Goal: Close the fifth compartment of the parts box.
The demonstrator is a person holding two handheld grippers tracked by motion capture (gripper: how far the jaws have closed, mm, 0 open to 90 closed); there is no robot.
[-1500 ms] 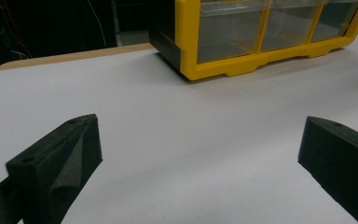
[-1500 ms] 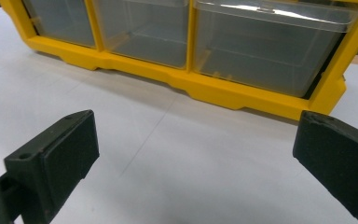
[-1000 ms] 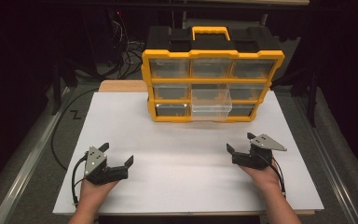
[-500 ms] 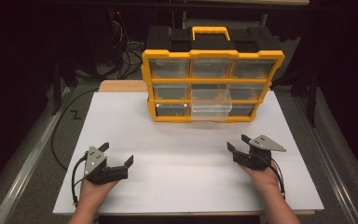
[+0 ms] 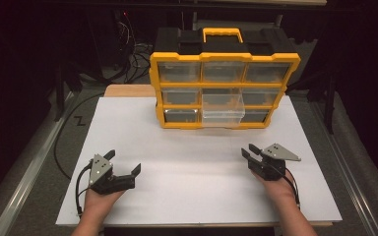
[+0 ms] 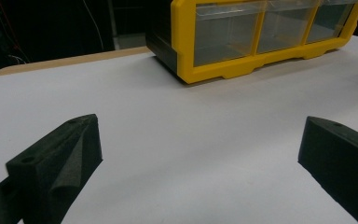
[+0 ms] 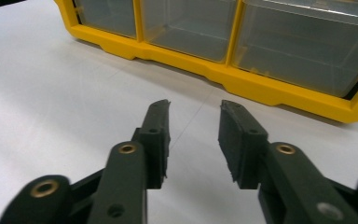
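There, on the far half of the white worktop point(image 5: 197, 162), stood a yellow-framed organiser point(image 5: 224, 88), a boxy cabinet of hard plastic with a black top, a yellow carry handle point(image 5: 221, 34) and three rows of clear, glossy drawers. Its long axis ran across the worktop from left to right, and its drawer fronts faced the person. One clear drawer point(image 5: 221, 109) in the middle column stuck out toward the near edge, proud of the frame; the others sat flush. The worktop itself was a smooth, matte white sheet, with a strip of pale wood point(image 5: 128, 90) showing at its far left corner. The left claw point(image 5: 123, 164) rested low at the near left, well apart from the organiser, its matte black wedge-shaped jaws spread wide with nothing between them but bare white surface, as the left gripper view made plain point(image 6: 200, 154). The right claw point(image 5: 249, 151) sat at the near right, a grey three-cornered plate on top and a black cable trailing back along the wrist. Its ridged black jaws were parted only narrowly, empty, and pointed toward the organiser's lower yellow rim point(image 7: 261, 88), near it yet not touching, seen in the right gripper view point(image 7: 193, 109).
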